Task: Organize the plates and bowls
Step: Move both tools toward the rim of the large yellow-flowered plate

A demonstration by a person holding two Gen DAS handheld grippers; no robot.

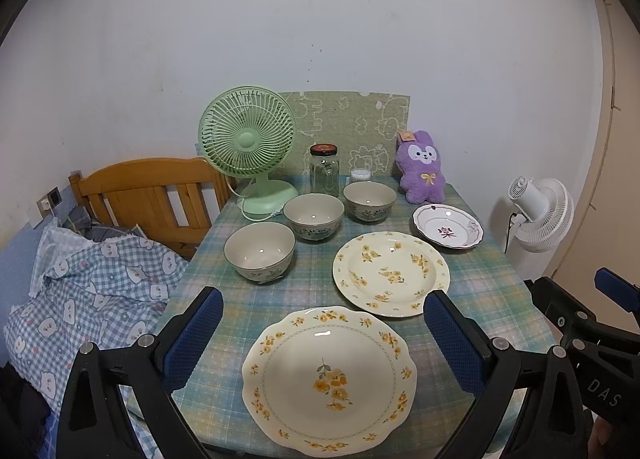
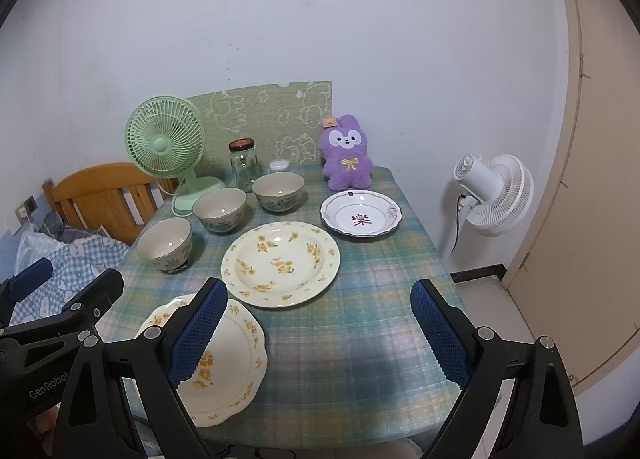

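Cream scalloped plate [image 1: 329,381] is lying flat at the table's [image 1: 492,283] near edge, directly below my left gripper [image 1: 323,333]; both my grippers, right gripper [image 2: 320,333] included, are gaping wide, empty.

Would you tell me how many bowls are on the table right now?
3, in a diagonal row: one bowl near the table's left edge, a middle bowl before the green fan, and a far bowl by the jar. None appears hidden.

A home bedroom: wooden bed headboard [image 1: 148,195], checked bedding [image 1: 92,291], plush toy [image 1: 422,167] on table [image 1: 480,283].
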